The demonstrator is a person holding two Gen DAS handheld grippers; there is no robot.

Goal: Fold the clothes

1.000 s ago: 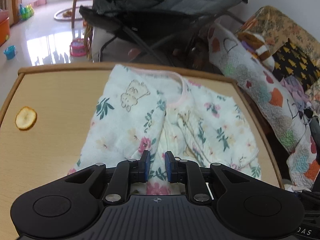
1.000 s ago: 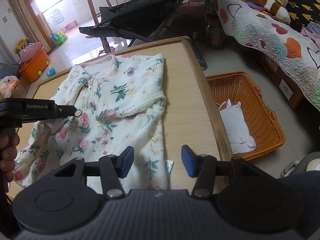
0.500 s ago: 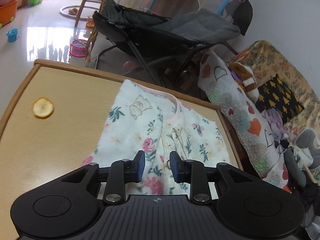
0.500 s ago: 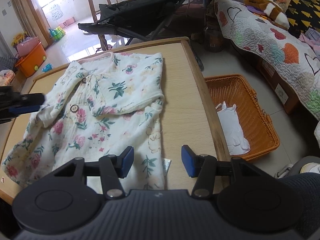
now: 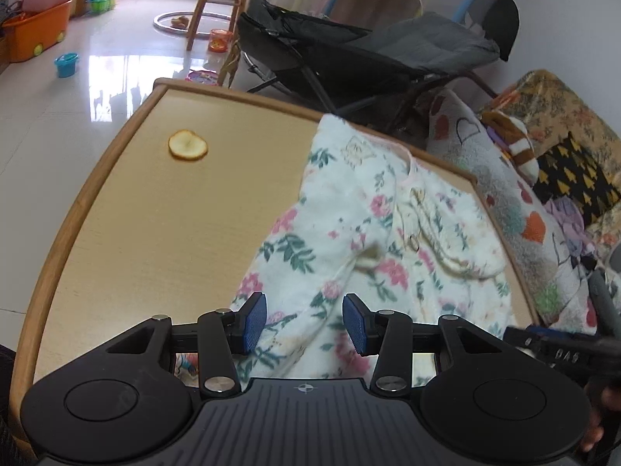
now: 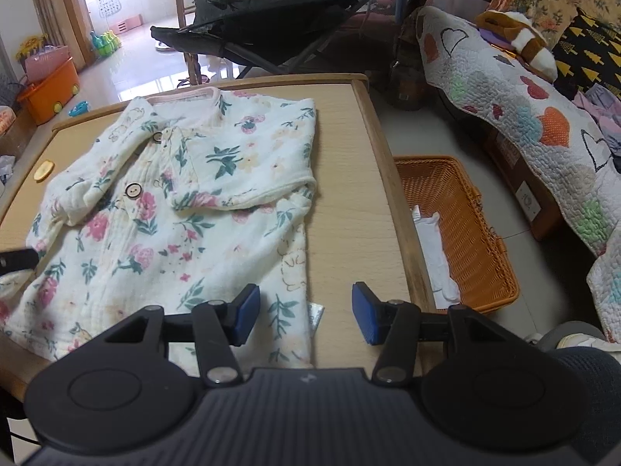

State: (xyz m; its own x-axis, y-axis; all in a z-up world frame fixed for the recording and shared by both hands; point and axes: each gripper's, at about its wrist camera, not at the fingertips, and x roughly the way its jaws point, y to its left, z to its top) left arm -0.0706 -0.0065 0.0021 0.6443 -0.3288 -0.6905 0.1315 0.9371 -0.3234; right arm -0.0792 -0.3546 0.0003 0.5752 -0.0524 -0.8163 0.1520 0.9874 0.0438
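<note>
The left gripper is right over the near edge of the white baby shirt with pink flowers and green leaves, and its blue jaws are opening with nothing pinched, though cloth shows in the gap under them. The right gripper hangs over the shirt's near right corner, about half open and holding nothing; its left pad is over the cloth and its right pad is over bare wood. The shirt lies flat on the light wooden table with a raised rim. It stretches away from both grippers, bottom edge close and pink neck far, so its long way runs forward from the hands. One sleeve is folded across the chest to the front-left of the right gripper. The other sleeve is laid in over the chest just ahead of the left gripper. The left gripper is the nearer one to that left side, and I think the bottom edge is the next part to lift. A second ago the left jaws were nearly shut over the middle of the shirt; now they are wider and sit more to the shirt's left edge. The right gripper looks the same as it did then. Farther left lies a small round yellow slice, and off to the right on the floor is an orange woven basket.
</note>
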